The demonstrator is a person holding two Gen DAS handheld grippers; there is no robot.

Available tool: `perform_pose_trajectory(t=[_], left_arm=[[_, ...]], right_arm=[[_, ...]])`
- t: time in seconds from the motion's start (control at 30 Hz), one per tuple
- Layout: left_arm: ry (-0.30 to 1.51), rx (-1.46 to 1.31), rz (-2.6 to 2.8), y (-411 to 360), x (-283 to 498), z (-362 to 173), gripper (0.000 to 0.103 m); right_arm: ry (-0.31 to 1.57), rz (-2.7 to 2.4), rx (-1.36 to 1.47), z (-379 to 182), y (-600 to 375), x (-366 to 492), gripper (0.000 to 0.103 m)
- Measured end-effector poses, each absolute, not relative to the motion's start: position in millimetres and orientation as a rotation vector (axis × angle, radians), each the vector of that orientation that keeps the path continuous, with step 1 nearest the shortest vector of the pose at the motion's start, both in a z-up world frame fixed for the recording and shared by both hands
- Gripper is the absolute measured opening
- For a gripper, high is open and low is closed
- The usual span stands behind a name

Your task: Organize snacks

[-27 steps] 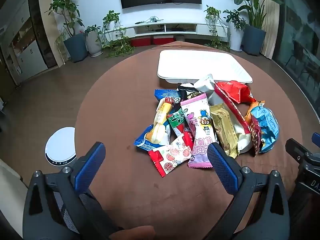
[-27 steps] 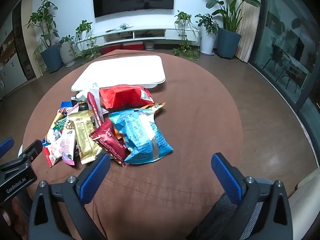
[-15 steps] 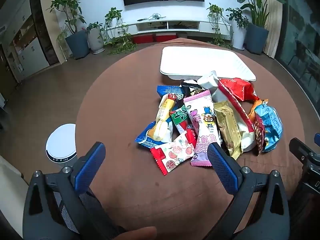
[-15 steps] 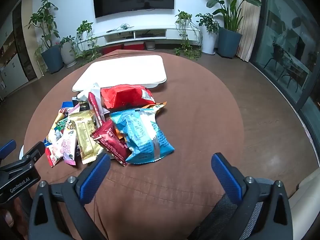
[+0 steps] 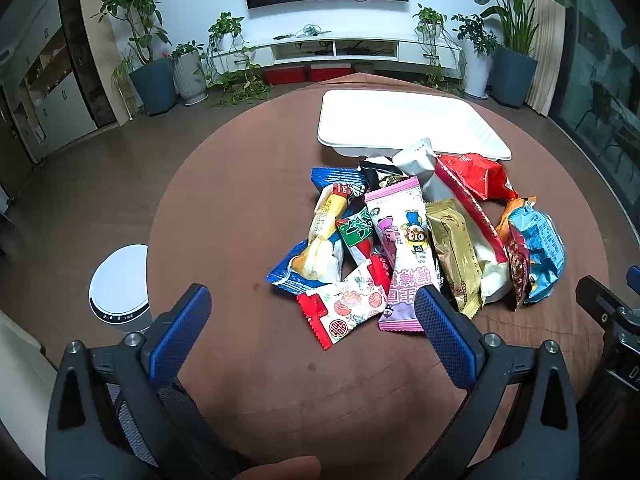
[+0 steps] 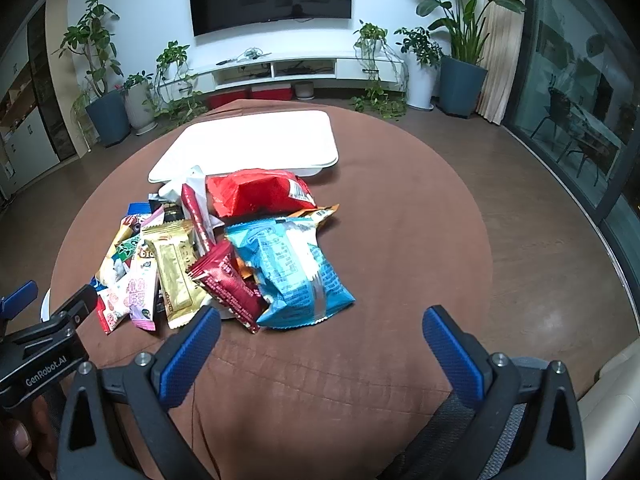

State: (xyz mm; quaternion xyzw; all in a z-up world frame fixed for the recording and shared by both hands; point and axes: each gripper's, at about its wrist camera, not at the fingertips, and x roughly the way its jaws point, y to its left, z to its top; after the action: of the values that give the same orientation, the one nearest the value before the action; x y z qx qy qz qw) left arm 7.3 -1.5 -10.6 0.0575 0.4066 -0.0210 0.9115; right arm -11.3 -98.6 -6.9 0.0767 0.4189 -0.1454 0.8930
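- The left gripper (image 5: 312, 320) hangs over the near edge of the round brown bench (image 5: 224, 208), tilted downward, its blue-padded fingers (image 5: 182, 330) spread wide with nothing between them.
- The right gripper (image 6: 322, 340) hangs beside it over the same near edge, fingers (image 6: 452, 354) likewise spread wide and empty.
- The snack pile (image 5: 416, 236) lies in the middle of the bench, just beyond both grippers and touched by neither.
- In the left wrist view, a pink cartoon packet (image 5: 402, 248) lies in the pile's middle, its near end just beside the left gripper's right finger.
- A white packet with red strawberries (image 5: 348, 308) lies at the pile's near left corner, partly under the pink one.
- A gold packet (image 5: 456, 256) lies to the right of the pink one; a blue-wrapped yellow cake (image 5: 316, 256) lies to its left.
- In the right wrist view, a light blue chip bag (image 6: 292, 272) is the nearest large item, with a dark red packet (image 6: 228, 280) leaning against its left side.
- A bright red bag (image 6: 256, 192) lies behind the blue one, touching the front edge of the white tray (image 6: 256, 144).
- The white tray sits on the far half of the bench, empty of snacks.
- A white round device (image 5: 120, 284) stands on the floor left of the bench.
- A fingertip (image 5: 280, 468) shows at the bottom edge of the left wrist view.
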Motion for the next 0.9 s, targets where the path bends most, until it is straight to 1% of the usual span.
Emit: perform_pose_trajectory(t=[0.9], left_arm=[[0.845,0.118,-0.049,-0.7,6.9,-12.4,0.103]], right_arm=[[0.868,-0.298,0.160,-8.1,-98.0,-9.9,0.103]])
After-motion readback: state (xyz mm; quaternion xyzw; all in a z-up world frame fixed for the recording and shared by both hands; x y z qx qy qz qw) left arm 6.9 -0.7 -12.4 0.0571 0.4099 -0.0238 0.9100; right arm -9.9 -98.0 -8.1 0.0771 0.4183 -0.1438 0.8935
